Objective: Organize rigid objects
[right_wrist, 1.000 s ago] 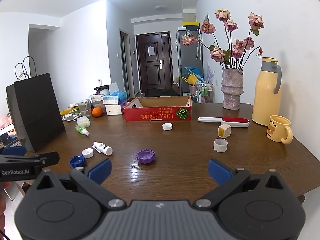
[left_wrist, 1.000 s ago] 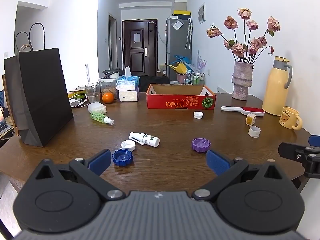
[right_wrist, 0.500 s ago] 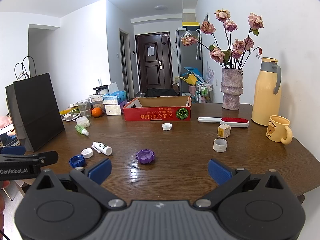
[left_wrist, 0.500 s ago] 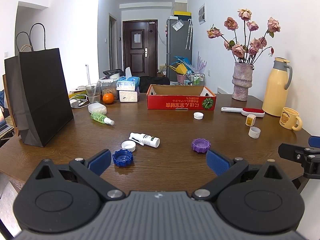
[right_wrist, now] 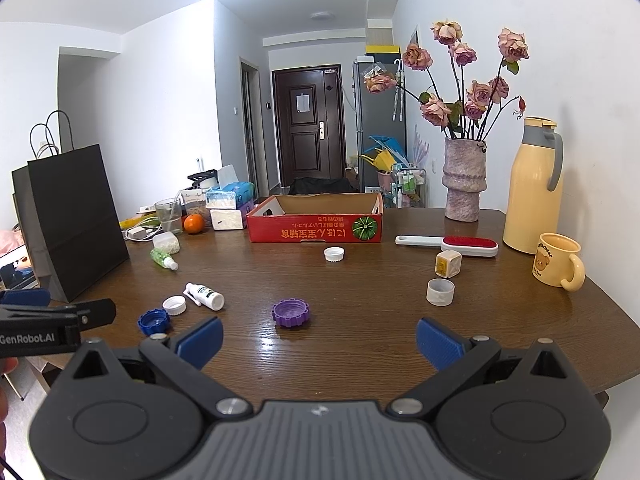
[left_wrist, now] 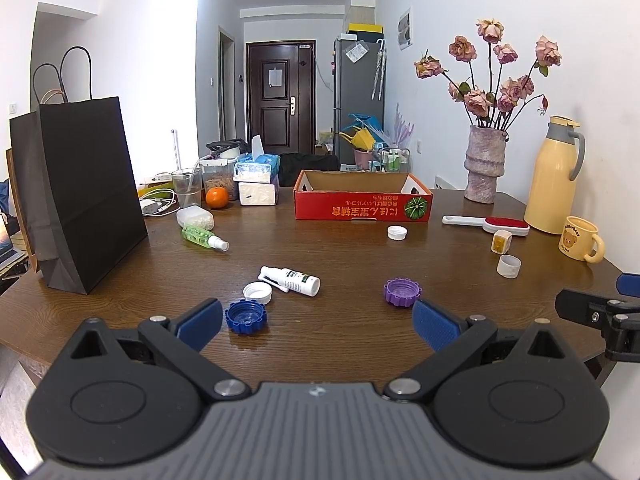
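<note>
We see the left tool [left_wrist: 316,322] at the bottom of its own view with its blue pads spread wide and nothing between them, held low over the near edge of the surface [left_wrist: 340,252]. The right tool [right_wrist: 318,340] sits the same way in its view, pads wide apart and empty.

Just beyond the left tool's left pad lies a blue cap [left_wrist: 245,317]; a white cap [left_wrist: 257,292] lies close behind it, right beside a small white spray bottle [left_wrist: 294,279] lying on its side. A purple cap [left_wrist: 402,292] lies near the right pad. In the right view this purple cap [right_wrist: 290,313] sits at lower centre, ahead of the tool.

Further out, at centre frame, another white cap [left_wrist: 397,233] lies just in front of an open red box [left_wrist: 362,202]. Toward the right of the frame are a white ring [left_wrist: 508,266], a small yellow cube [left_wrist: 501,241] and a red lint brush [left_wrist: 486,223]. At left centre a green bottle [left_wrist: 203,237] lies beside a black paper bag [left_wrist: 80,196].
</note>
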The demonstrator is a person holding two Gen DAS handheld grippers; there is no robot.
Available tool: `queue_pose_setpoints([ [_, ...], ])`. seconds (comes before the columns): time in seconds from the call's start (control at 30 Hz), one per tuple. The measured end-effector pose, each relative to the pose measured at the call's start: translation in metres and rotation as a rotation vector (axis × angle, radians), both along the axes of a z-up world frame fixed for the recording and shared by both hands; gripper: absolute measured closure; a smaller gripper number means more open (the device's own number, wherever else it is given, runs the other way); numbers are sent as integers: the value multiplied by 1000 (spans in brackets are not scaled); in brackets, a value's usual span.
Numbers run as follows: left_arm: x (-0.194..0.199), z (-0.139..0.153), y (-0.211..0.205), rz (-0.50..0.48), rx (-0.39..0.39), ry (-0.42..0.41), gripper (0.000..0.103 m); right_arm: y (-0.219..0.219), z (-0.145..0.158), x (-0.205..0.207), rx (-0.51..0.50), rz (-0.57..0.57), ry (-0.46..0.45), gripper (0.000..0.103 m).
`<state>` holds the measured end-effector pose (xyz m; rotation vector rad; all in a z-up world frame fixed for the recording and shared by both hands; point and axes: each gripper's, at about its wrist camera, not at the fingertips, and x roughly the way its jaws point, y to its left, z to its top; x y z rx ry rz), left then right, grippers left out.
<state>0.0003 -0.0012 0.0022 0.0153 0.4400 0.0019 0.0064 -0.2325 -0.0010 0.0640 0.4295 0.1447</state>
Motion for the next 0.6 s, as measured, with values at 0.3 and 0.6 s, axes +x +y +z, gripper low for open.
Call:
queue_pose_setpoints([
  [0.3, 0, 0, 0, 0, -1, -1, 0, 0, 0, 0, -1, 0, 0, 0],
  [0.6, 0, 0, 0, 0, -1, -2, 0, 0, -2, 0, -3, -1, -1, 0],
])
